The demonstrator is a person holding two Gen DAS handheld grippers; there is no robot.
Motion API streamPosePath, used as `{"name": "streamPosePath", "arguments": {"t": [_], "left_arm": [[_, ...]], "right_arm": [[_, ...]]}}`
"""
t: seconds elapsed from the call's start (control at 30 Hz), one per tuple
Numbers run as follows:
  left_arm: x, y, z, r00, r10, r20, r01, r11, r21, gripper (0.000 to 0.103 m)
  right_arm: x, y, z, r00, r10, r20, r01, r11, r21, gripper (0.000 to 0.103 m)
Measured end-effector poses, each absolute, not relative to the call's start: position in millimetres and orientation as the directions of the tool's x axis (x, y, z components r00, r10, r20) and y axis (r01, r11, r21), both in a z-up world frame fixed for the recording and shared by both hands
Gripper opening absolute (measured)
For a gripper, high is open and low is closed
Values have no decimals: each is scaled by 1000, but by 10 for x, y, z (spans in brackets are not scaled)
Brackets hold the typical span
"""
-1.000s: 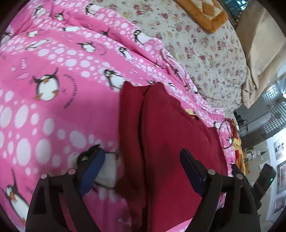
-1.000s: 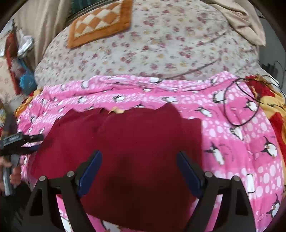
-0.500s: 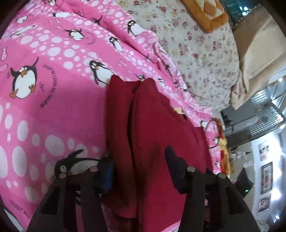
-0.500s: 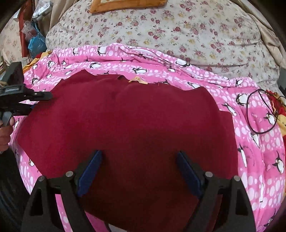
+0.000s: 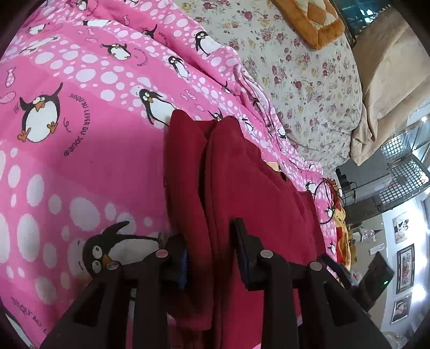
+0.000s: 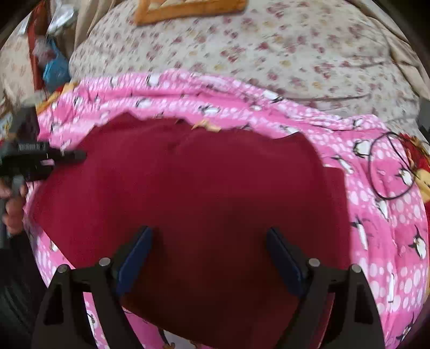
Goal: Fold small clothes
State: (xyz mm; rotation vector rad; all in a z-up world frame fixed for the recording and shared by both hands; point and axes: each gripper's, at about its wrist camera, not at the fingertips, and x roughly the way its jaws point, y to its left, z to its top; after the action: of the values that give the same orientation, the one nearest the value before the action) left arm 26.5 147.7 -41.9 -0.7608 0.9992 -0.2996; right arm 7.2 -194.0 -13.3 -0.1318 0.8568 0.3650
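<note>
A dark red garment lies spread on a pink penguin blanket, its left side folded into a long ridge. My left gripper straddles the near end of that ridge. Its jaws are closing, with the fabric bunched between them and a gap still showing. In the right wrist view the same garment fills the middle, an orange label at its collar. My right gripper hovers open and wide over the garment's near hem. The left gripper shows at the garment's left edge, held by a hand.
The blanket covers a bed, with a floral quilt and an orange cushion behind it. A black cable loop lies on the blanket right of the garment. Furniture and framed pictures stand beyond the bed.
The left jaws have narrowed from wide apart to close around the garment's folded left edge. The right gripper has come lower and nearer over the garment, still wide.
</note>
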Motion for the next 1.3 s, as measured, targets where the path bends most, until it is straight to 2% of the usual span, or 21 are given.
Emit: {"name": "streamPosePath", "arguments": {"t": [0.23,0.3,0.37,0.5,0.57,0.63,0.87,1.1,1.3], "left_arm": [[257,1333,-317,524,-496,-692,-52,793,-607,20],[246,1296,-264,530,-481,-698,-37,809,-586,14],[227,1287,-228,536,-484,-692,-30,808,-589,8],[188,1289,-132,554,-511,-657,-17,782,-623,6],[166,1313,-81,561,-544,-624,-20,745,-667,6],[165,1302,-34,560,-575,-596,-28,706,-708,6],[279,996,223,540,-661,-521,-53,591,-805,6],[404,555,288,538,-713,-450,-100,475,-874,6],[512,40,303,511,-742,-434,-122,438,-891,6]], "right_arm": [[41,-2632,173,692,230,-685,-190,973,134,89],[18,-2901,221,713,189,-675,-114,981,155,89],[-11,-3126,229,726,150,-671,-46,984,171,89],[-65,-3644,183,724,56,-687,120,971,206,89],[-79,-3823,165,721,67,-690,161,952,261,89],[-84,-3945,171,729,88,-679,173,936,306,89],[7,-3833,273,730,125,-672,106,951,292,89],[449,-3634,637,740,191,-645,10,956,295,89],[522,-3785,304,734,171,-658,57,949,310,87]]}}
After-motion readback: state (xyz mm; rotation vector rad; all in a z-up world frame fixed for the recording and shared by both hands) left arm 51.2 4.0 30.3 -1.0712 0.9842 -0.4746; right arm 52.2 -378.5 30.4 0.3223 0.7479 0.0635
